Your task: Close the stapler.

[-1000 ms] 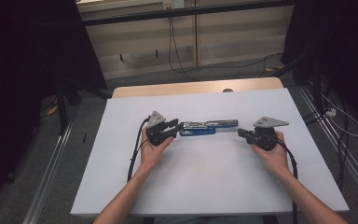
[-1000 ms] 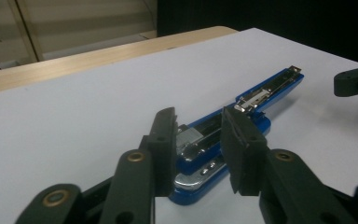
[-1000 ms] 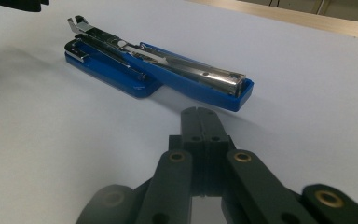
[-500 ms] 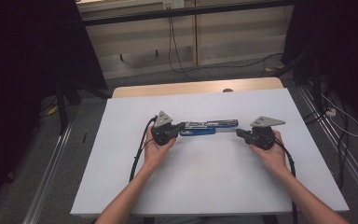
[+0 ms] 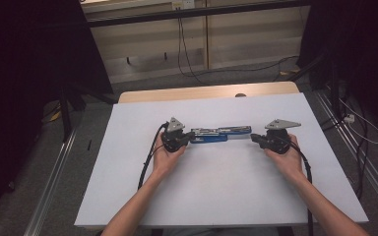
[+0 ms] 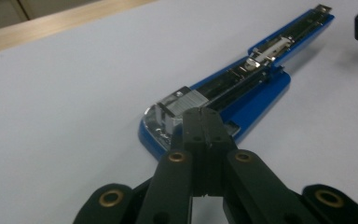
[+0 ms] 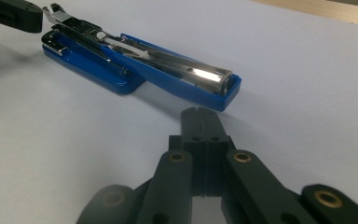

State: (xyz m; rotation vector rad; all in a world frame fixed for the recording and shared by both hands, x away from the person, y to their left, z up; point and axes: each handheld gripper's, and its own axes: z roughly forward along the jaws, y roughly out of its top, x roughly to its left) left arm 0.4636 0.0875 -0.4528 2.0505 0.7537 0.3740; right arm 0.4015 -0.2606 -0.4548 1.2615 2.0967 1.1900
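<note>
You're working over a white surface [image 5: 216, 196] in a dim room, one blue stapler [image 5: 220, 134] lying splayed open between your left claw [image 5: 183, 139] and right claw [image 5: 254, 138], both sitting closed, gripping nothing.

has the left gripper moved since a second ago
Yes, slightly. In the high view the left gripper has shifted a little toward the table's near edge, its shut tips staying at the blue stapler's left end.
</note>
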